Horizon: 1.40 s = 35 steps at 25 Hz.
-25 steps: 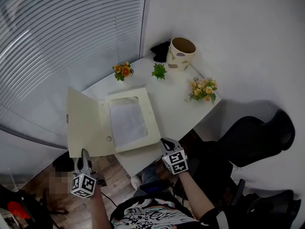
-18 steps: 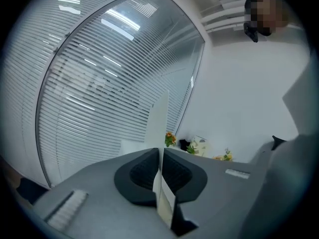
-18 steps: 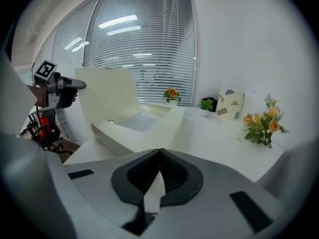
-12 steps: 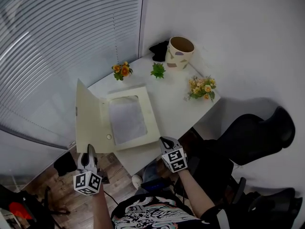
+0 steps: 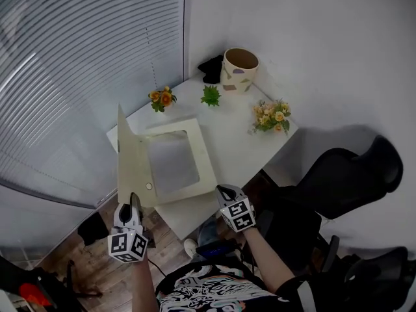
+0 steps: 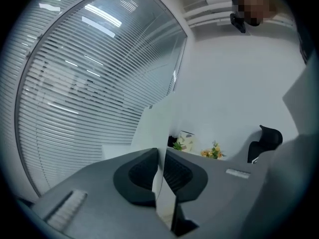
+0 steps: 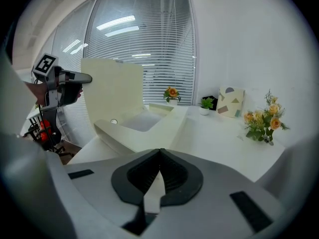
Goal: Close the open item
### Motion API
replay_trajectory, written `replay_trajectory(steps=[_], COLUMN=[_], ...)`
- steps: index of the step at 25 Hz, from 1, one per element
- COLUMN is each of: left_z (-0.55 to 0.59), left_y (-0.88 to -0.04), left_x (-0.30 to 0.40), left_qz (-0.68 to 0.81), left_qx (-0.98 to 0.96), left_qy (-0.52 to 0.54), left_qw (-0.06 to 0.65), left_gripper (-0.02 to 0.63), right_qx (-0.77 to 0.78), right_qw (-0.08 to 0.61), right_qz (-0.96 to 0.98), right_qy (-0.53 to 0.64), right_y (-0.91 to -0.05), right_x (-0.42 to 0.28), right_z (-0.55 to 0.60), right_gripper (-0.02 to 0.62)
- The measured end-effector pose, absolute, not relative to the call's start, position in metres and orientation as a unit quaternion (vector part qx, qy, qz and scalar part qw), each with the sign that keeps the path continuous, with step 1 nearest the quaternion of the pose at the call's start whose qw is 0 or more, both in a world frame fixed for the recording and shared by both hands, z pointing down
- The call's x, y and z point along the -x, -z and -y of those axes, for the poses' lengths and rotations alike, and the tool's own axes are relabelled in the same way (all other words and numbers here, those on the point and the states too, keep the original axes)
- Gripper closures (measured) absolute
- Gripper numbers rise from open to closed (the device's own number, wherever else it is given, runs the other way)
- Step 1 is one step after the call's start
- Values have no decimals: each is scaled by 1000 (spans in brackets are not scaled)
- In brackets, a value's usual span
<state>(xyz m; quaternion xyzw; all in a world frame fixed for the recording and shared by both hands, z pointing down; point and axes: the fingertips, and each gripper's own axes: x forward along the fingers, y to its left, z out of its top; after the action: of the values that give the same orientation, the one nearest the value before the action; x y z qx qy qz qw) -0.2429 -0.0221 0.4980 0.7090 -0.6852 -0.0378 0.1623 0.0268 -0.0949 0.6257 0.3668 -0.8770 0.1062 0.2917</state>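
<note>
The left tool [image 5: 133,200] is pinching the upright cover [image 5: 128,164] of the cream cardboard folder [image 5: 207,171] at the white table's [image 5: 244,135] near left corner — jaws having just eased slightly apart, board between them — to swing it shut, while the right tool [image 5: 224,190] is waiting closed and empty.

A: Type of place?
B: Office. White desk [image 5: 237,142], black office chair [image 5: 338,181] beside it, slatted blinds [image 5: 78,57] along one side.
A: Further evidence?
B: Strip lights [image 7: 117,23] show through the blinds; small potted flowers [image 5: 272,117] sit on the desk.
</note>
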Motion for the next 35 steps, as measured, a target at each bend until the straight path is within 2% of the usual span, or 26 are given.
replay_trajectory(steps=[35], left_z=[65], left_y=[-506], left_x=[128], left_qz=[567], left_qx=[-807], left_qy=[-53], left_qw=[154], left_gripper=[567], right_qx=[-351], right_qw=[276], right_qz=[889], right_qy=[-106], right_y=[-620], right_x=[-22], right_z=[95], right_gripper=[595])
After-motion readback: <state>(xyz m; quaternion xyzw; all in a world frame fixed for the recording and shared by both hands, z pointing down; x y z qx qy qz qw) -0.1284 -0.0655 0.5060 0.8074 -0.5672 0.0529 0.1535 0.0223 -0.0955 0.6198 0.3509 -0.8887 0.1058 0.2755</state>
